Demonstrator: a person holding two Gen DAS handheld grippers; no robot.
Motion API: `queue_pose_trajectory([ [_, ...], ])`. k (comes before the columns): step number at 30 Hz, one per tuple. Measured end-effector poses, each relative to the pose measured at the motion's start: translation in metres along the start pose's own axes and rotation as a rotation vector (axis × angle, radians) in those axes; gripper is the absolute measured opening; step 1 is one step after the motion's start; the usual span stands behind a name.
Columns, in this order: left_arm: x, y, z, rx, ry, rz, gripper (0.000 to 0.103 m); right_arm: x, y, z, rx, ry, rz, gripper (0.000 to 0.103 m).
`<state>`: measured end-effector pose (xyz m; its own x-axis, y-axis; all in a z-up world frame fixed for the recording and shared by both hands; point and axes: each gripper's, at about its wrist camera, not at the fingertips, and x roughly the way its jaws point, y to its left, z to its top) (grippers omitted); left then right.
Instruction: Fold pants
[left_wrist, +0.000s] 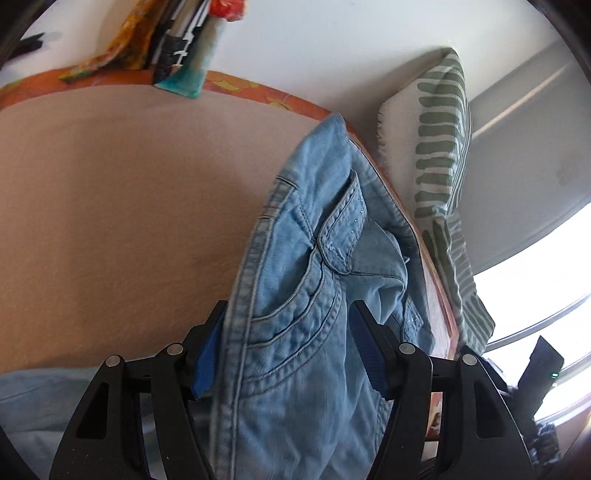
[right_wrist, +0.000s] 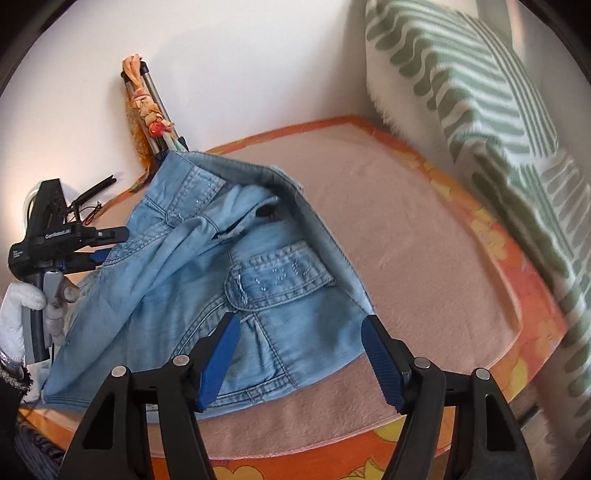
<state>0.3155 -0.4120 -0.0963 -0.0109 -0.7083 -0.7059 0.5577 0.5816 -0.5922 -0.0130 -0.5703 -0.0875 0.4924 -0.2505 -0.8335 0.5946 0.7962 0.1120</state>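
Starting at the far left of the right wrist view, finds a hand (right_wrist: 61, 295) in a white sleeve gripping the handle of the left gripper (left_wrist: 288, 306), low beside the left edge of the pants (right_wrist: 229, 258). Seen from its own camera, has jaws standing partly apart with the denim waistband and a front pocket filling the gap from pad to pad; cannot tell whether the pads press on the cloth or merely straddle it. Moving right, shows the light blue pants lying bunched on the pink bed cover (right_wrist: 424, 258), waist end raised and folded over toward the wall, a flapped back pocket with small studs facing up, one leg trailing off toward the lower left. Continuing right, meets the right gripper (right_wrist: 302, 317) tilted down over the near part of the pants, jaws wide apart and clamping nothing, the left pad over denim, the right pad just at the corner of the waistband. Farther right, leaves bare pink cover edged in orange with yellow flowers, then ends at a green-and-white striped pillow (right_wrist: 480, 92) propped against the wall.
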Motion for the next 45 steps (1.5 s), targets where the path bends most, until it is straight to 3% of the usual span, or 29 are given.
queue_pose_trajectory([
  [3, -0.001, -0.003, -0.001, 0.014, -0.037, -0.016, 0.057, -0.01, 0.008, 0.002, -0.024, -0.042, -0.038, 0.071],
  [5, -0.001, -0.004, 0.003, 0.019, -0.058, -0.026, 0.033, -0.014, 0.009, 0.005, -0.031, -0.065, -0.054, 0.071],
  [8, -0.01, -0.011, 0.007, 0.049, -0.105, -0.06, 0.014, -0.021, 0.011, 0.008, -0.052, -0.098, -0.08, 0.071],
  [10, -0.017, -0.019, 0.008, 0.087, -0.129, -0.065, 0.01, -0.022, 0.013, 0.01, -0.063, -0.106, -0.086, 0.071],
  [13, -0.017, -0.027, 0.004, 0.127, -0.124, -0.077, 0.01, -0.024, 0.013, 0.01, -0.063, -0.111, -0.083, 0.07],
  [16, -0.003, -0.037, 0.004, 0.169, -0.102, -0.037, 0.01, -0.025, 0.012, 0.01, -0.062, -0.112, -0.077, 0.07],
  [21, 0.016, -0.039, 0.006, 0.163, -0.091, -0.014, 0.017, -0.027, 0.014, 0.009, -0.083, -0.121, -0.09, 0.07],
  [23, 0.017, -0.044, 0.005, 0.178, -0.09, -0.016, 0.009, -0.027, 0.014, 0.008, -0.086, -0.12, -0.089, 0.067],
  [28, 0.007, -0.067, -0.001, 0.242, -0.115, -0.048, 0.007, -0.026, 0.014, 0.007, -0.097, -0.124, -0.1, 0.066],
  [32, 0.005, -0.093, -0.019, 0.339, -0.086, -0.07, 0.007, -0.029, 0.005, 0.009, -0.067, -0.133, -0.079, 0.065],
  [37, 0.014, -0.128, -0.052, 0.448, -0.014, -0.113, 0.007, -0.03, -0.031, 0.016, 0.084, -0.135, 0.074, 0.065],
  [41, 0.032, -0.147, -0.077, 0.541, 0.065, -0.111, 0.007, -0.028, -0.06, 0.02, 0.211, -0.137, 0.198, 0.068],
  [45, 0.054, -0.156, -0.099, 0.609, 0.154, -0.086, 0.007, -0.01, -0.079, 0.023, 0.292, -0.08, 0.302, 0.068],
])
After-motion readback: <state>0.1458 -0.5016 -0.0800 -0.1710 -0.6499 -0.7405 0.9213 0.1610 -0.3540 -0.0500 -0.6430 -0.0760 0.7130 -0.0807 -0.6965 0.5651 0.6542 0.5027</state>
